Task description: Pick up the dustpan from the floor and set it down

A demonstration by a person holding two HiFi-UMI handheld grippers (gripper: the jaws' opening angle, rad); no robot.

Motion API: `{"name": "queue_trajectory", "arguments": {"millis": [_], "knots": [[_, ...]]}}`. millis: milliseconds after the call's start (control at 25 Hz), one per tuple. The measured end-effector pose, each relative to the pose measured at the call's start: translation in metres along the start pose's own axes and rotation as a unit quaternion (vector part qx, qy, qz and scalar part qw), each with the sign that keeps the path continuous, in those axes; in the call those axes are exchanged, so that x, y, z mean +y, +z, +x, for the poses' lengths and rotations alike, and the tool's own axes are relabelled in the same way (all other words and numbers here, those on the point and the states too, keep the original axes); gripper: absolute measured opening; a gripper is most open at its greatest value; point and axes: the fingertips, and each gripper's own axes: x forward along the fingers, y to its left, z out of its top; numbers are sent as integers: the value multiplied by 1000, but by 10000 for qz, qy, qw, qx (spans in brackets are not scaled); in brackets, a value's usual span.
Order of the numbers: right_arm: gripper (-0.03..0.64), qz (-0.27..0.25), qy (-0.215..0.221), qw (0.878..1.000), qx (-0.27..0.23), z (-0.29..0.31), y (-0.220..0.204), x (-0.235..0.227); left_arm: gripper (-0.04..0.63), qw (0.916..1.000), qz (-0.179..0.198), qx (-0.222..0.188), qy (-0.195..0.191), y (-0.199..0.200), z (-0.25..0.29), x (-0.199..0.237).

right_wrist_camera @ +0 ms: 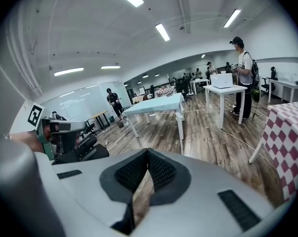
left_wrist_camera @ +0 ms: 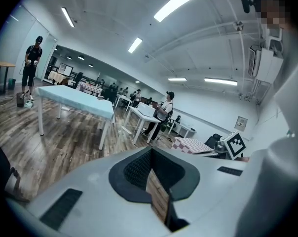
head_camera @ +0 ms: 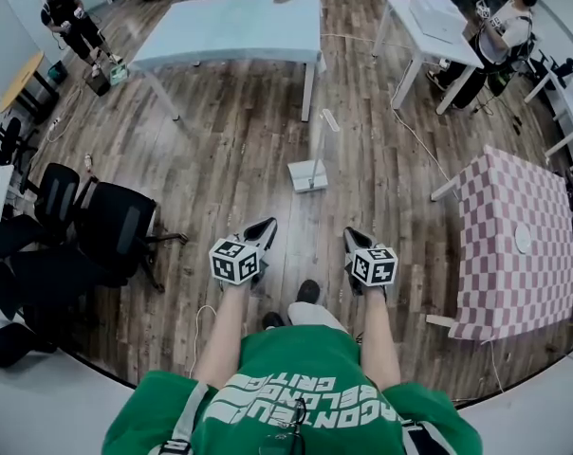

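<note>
Wooden floor (head_camera: 239, 150) of an office: white dustpan (head_camera: 307, 173) stands untouched at twelve o'clock, well ahead of left gripper (head_camera: 265, 227) and right gripper (head_camera: 351, 239) (both closed, empty), so pickup hasn't begun

White dustpan (head_camera: 308, 174), pale blue table (head_camera: 231, 28), pink-and-white checked cloth (head_camera: 514, 197), brown plank floor (head_camera: 230, 159), seemingly black chairs (head_camera: 116, 226).

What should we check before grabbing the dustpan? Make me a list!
1. Dustpan spotted, standing on the wooden floor, handle up: ok.
2. Dustpan close enough to grab: not ok, it stands well ahead of both grippers.
3. Left gripper open: not ok, jaws shut, nothing between them.
4. Right gripper open: not ok, jaws shut, nothing between them.
5. Nobody standing between us and the dustpan: ok.
</note>
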Motion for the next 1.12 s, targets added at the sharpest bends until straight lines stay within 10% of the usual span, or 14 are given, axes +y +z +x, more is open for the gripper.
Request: {"name": "queue_trajectory", "arguments": {"millis": [1120], "knots": [[9,634,155,9975,-277,7,25,-103,-8,9985,301,390,-246,25,123,-48]]}}
